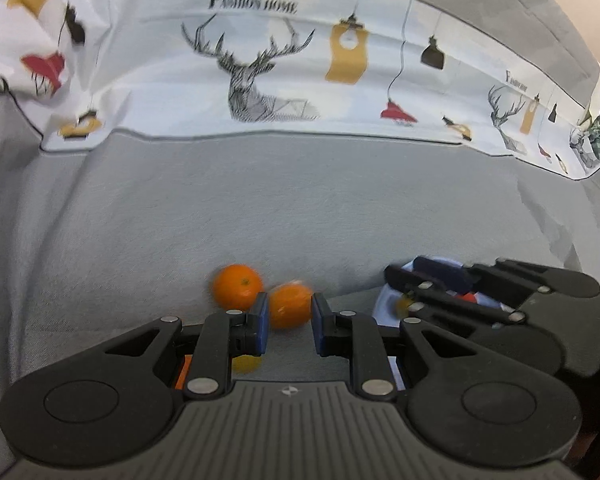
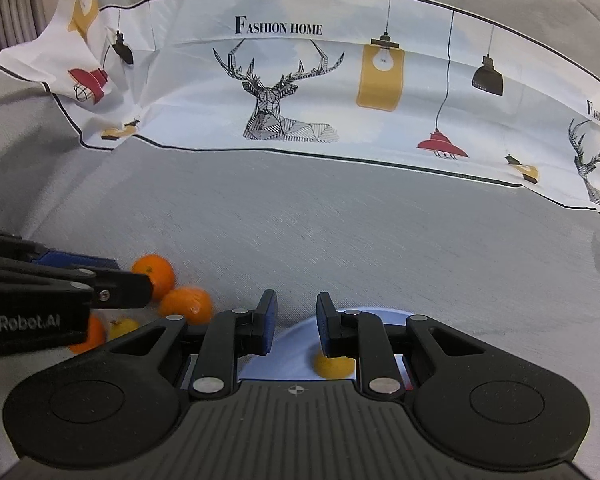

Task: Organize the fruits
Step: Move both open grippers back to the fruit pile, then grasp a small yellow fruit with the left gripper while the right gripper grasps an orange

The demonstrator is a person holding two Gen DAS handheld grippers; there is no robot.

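While most fruit lies loose on the grey cloth [image 2: 340, 220], progress: early.
Plate [image 2: 372, 316]: one yellow fruit [image 2: 334, 366].
Left gripper [image 1: 288, 320]: spread around an orange [image 1: 289, 306], not pinching.
Right gripper [image 2: 296, 322]: spread, empty, over plate.

Matt grey woven tablecloth [image 2: 340, 220]

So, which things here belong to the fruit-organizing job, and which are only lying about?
Belong to the job:
- oranges
- yellow fruit on cloth
- yellow fruit on plate
- pale blue plate
- left hand-held gripper
- right hand-held gripper

Only lying about:
- grey cloth
- printed deer cloth
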